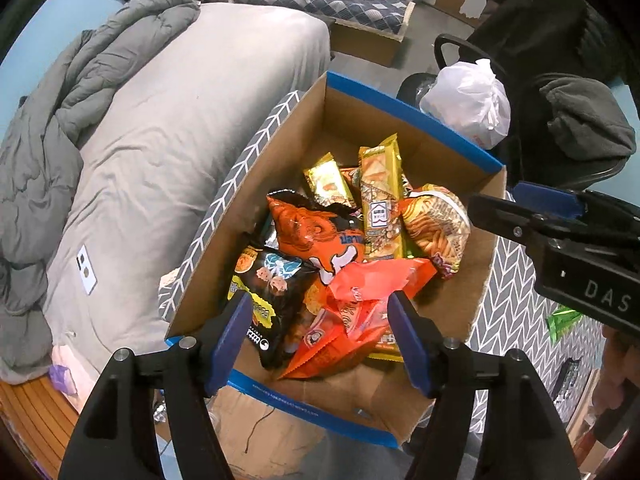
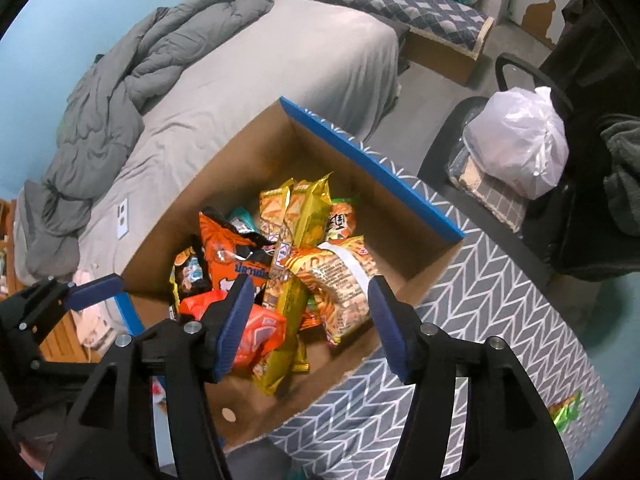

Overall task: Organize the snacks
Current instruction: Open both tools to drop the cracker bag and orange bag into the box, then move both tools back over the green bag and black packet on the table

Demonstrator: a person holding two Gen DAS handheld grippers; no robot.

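- Two open tools hover over one cardboard box (image 1: 360,120) piled with snack packets. In the left wrist view, the left tool (image 1: 320,336) has its blue pads spread apart and grips nothing; it hangs above an orange-red packet (image 1: 376,280) near the box's front wall.
- Beside that lie a black packet (image 1: 264,292), an orange chip bag (image 1: 316,232) and a tall yellow cracker pack (image 1: 380,200). The right tool (image 1: 532,204) reaches in from the right edge; from here I cannot tell its state.
- In the right wrist view, the right tool (image 2: 310,320) is likewise apart and empty, above the yellow cracker pack (image 2: 308,216) and a noodle-snack bag (image 2: 340,280). The box sits on a herringbone-cloth counter (image 2: 500,300); a green packet (image 2: 564,412) lies outside it, near the counter's edge.
- Risk, as I judge it: the packets overlap, so closing could pinch two at once or crush the chips.
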